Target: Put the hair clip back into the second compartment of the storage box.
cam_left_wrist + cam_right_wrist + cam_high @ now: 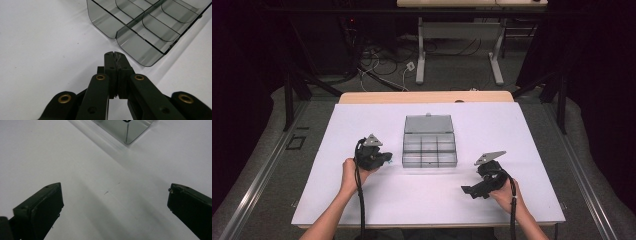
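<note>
Table (pixel 362 200): white work surface, largely bare; it carries the box and both tools.

Compartment box (pixel 429 149): smoked clear plastic, lid folded open and lying flat on the far side, dividers showing, cells apparently empty. It sits mid-table, between the two grippers and a little beyond them. Judged light and thin-walled, so a sideways bump would slide it across the smooth top rather than stop the tool, and a hard pinch on a wall or on the lid could flex or crack it.

Right gripper (pixel 473 191): lies low near the box's right front corner, apart from it, jaws spread wide with nothing between them. Risk: a wide-open jaw sweeping in catches the corner and turns the box askew.

Left gripper (pixel 115 56): jaws clenched together on nothing, tips aimed at the box's near left corner (pixel 117 35), close but not touching. Risk: pushed forward closed, it shoves the box toward the other tool or tips the front edge instead of gripping.
</note>
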`<state>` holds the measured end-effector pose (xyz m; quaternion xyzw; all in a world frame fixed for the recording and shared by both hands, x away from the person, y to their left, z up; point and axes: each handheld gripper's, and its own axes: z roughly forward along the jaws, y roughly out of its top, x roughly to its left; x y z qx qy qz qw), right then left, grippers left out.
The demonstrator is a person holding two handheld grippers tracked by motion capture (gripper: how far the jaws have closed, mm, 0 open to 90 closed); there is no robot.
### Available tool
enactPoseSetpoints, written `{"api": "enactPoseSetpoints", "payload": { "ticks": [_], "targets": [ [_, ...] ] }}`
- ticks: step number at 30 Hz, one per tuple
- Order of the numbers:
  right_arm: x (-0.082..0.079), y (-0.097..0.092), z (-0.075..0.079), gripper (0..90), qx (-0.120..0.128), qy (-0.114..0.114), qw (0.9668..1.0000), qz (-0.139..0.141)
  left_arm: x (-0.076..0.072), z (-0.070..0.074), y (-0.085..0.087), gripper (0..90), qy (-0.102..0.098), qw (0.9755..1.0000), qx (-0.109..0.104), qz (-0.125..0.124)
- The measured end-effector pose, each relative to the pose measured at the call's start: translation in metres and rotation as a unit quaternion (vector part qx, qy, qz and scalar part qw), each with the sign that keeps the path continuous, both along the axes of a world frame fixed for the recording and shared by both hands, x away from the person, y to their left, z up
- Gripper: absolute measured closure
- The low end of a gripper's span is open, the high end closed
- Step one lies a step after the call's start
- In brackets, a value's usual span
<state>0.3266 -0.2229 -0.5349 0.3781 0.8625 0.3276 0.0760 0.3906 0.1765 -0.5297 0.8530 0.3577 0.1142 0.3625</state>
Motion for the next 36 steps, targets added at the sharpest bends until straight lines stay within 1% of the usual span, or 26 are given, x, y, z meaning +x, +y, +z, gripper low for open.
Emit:
{"api": "enactPoseSetpoints", "payload": {
  "ticks": [1, 4, 6, 7, 9, 10, 11, 12, 13, 14, 15, 17, 19, 21, 22, 24, 25, 26, 27, 28, 29, 31, 32, 33, 35, 36],
  "targets": [
    [0.000, 0.000, 0.000, 0.0, 0.001, -0.003, 1.0000, 0.000, 0.000, 0.000, 0.000, 89.3, 0.001, 1.0000, -0.002, 0.001],
    [-0.001, -0.001, 0.001, 0.0, -0.003, -0.004, 1.0000, -0.001, -0.001, 0.002, 0.000, 89.4, -0.002, 1.0000, 0.005, 0.000],
    [-0.001, -0.002, 0.001, 0.0, -0.001, -0.009, 0.9999, 0.005, -0.001, 0.002, 0.000, 89.3, -0.007, 1.0000, 0.002, 0.002],
    [-0.001, -0.002, 0.002, 0.0, -0.004, -0.006, 1.0000, 0.006, -0.002, 0.002, 0.000, 89.3, -0.006, 1.0000, 0.000, 0.005],
    [-0.002, -0.002, 0.002, 0.0, -0.001, -0.015, 0.9999, 0.007, -0.002, 0.003, 0.001, 89.4, -0.009, 1.0000, 0.002, 0.004],
    [-0.003, -0.002, 0.002, 0.0, -0.001, -0.013, 0.9999, 0.004, -0.003, 0.004, 0.001, 89.3, -0.012, 0.9999, 0.002, 0.005],
    [-0.003, -0.003, 0.003, 0.0, -0.004, -0.013, 0.9999, 0.009, -0.003, 0.004, 0.000, 89.3, -0.013, 0.9999, -0.001, 0.008],
    [-0.003, -0.003, 0.003, 0.0, -0.002, -0.013, 0.9998, 0.012, -0.003, 0.004, 0.001, 89.3, -0.017, 0.9998, 0.001, 0.006],
    [-0.004, -0.004, 0.003, 0.0, 0.003, -0.010, 0.9999, 0.012, -0.003, 0.005, 0.001, 89.4, -0.016, 0.9999, 0.002, 0.005],
    [-0.005, -0.004, 0.001, 0.0, 0.009, -0.018, 0.9997, 0.014, -0.004, 0.005, 0.001, 89.3, -0.016, 0.9998, 0.004, 0.006],
    [-0.005, -0.006, 0.001, 0.0, 0.001, -0.015, 0.9997, 0.017, -0.003, 0.005, 0.001, 89.4, -0.021, 0.9998, 0.003, 0.007],
    [-0.007, -0.008, 0.001, 0.0, 0.000, -0.016, 0.9997, 0.018, -0.004, 0.006, 0.001, 89.4, -0.021, 0.9998, 0.000, 0.007],
    [-0.010, -0.009, 0.000, 0.0, 0.008, -0.017, 0.9997, 0.014, -0.005, 0.007, 0.000, 89.3, -0.021, 0.9997, -0.001, 0.009],
    [-0.011, -0.011, -0.001, 0.0, 0.007, -0.027, 0.9995, 0.013, -0.005, 0.008, 0.000, 89.3, -0.027, 0.9996, -0.001, 0.009],
    [-0.012, -0.012, -0.001, 0.0, 0.009, -0.023, 0.9996, 0.011, -0.005, 0.009, 0.000, 89.3, -0.026, 0.9996, -0.001, 0.010],
    [-0.014, -0.014, -0.001, 0.0, 0.009, -0.024, 0.9996, 0.010, -0.005, 0.012, 0.000, 89.4, -0.028, 0.9996, -0.001, 0.010],
    [-0.014, -0.015, -0.001, 0.0, 0.010, -0.028, 0.9995, 0.010, -0.006, 0.012, -0.001, 89.4, -0.033, 0.9994, -0.002, 0.012],
    [-0.015, -0.016, 0.000, 0.0, 0.006, -0.022, 0.9997, 0.013, -0.006, 0.014, -0.001, 89.4, -0.034, 0.9993, 0.000, 0.012],
    [-0.016, -0.015, -0.001, 0.0, 0.019, -0.024, 0.9995, 0.007, -0.006, 0.014, -0.002, 89.4, -0.037, 0.9992, -0.002, 0.013],
    [-0.015, -0.017, -0.002, 0.0, 0.014, -0.030, 0.9994, 0.011, -0.007, 0.015, -0.003, 89.3, -0.038, 0.9992, -0.004, 0.013],
    [-0.015, -0.017, 0.000, 0.0, 0.009, -0.024, 0.9996, 0.012, -0.007, 0.016, -0.003, 89.3, -0.039, 0.9992, -0.002, 0.013],
    [-0.015, -0.017, -0.001, 0.0, 0.014, -0.028, 0.9995, 0.011, -0.007, 0.018, -0.005, 89.3, -0.042, 0.9990, 0.002, 0.014],
    [-0.015, -0.018, -0.001, 0.0, 0.014, -0.030, 0.9994, 0.012, -0.007, 0.018, -0.006, 89.3, -0.047, 0.9988, -0.003, 0.017],
    [-0.015, -0.017, -0.001, 0.0, 0.013, -0.032, 0.9993, 0.010, -0.008, 0.019, -0.007, 89.3, -0.046, 0.9988, -0.003, 0.016],
    [-0.015, -0.017, 0.000, 0.0, 0.010, -0.028, 0.9995, 0.011, -0.008, 0.020, -0.009, 89.3, -0.050, 0.9986, -0.004, 0.017],
    [-0.015, -0.016, -0.001, 0.0, 0.017, -0.031, 0.9993, 0.010, -0.008, 0.021, -0.010, 89.3, -0.048, 0.9987, -0.005, 0.016]
  ]
}}
